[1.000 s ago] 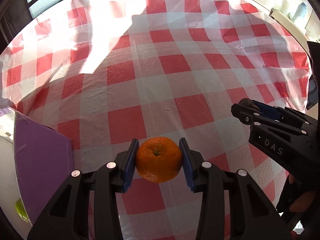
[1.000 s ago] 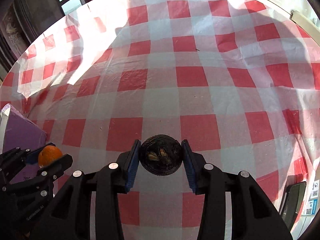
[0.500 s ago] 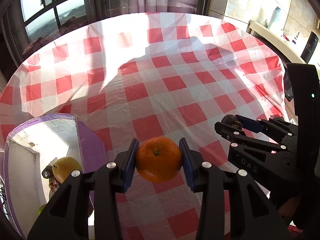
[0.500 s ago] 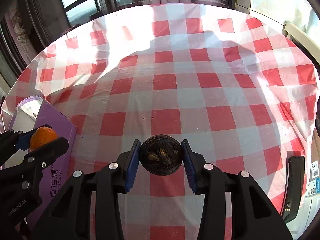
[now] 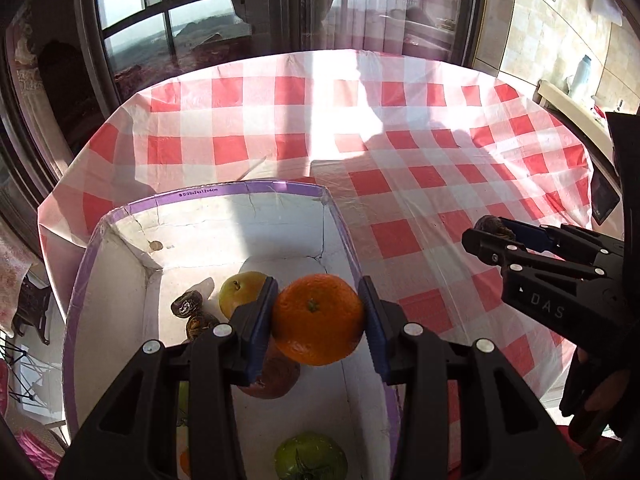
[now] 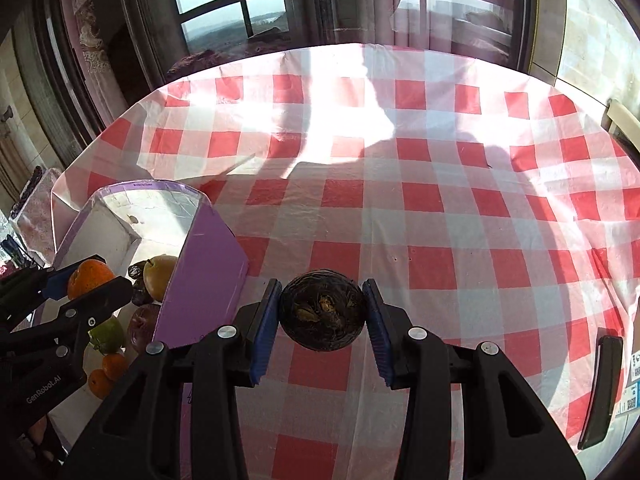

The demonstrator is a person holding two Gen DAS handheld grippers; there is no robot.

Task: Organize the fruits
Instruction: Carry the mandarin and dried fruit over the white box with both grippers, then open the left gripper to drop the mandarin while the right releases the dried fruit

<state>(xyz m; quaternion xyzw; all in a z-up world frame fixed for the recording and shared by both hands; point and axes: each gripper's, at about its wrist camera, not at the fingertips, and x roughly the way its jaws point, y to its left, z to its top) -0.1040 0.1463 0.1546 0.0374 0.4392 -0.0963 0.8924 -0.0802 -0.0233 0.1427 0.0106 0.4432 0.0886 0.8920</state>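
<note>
Left wrist view: left gripper pinching an orange at its widest girth, hanging above the open purple box, over the fruit already inside. Firm, round, light; likely to roll if dropped from height, so best lowered close to the box floor. Right gripper clamped on a dark round fruit, outside the box's right wall, over the checked bench. Thin cardboard walls, probably easy to knock. Open room in the box's far half.

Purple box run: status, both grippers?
Left gripper shut on orange, above purple box. Right gripper shut on dark round fruit, over tablecloth. Nothing blocking.
</note>
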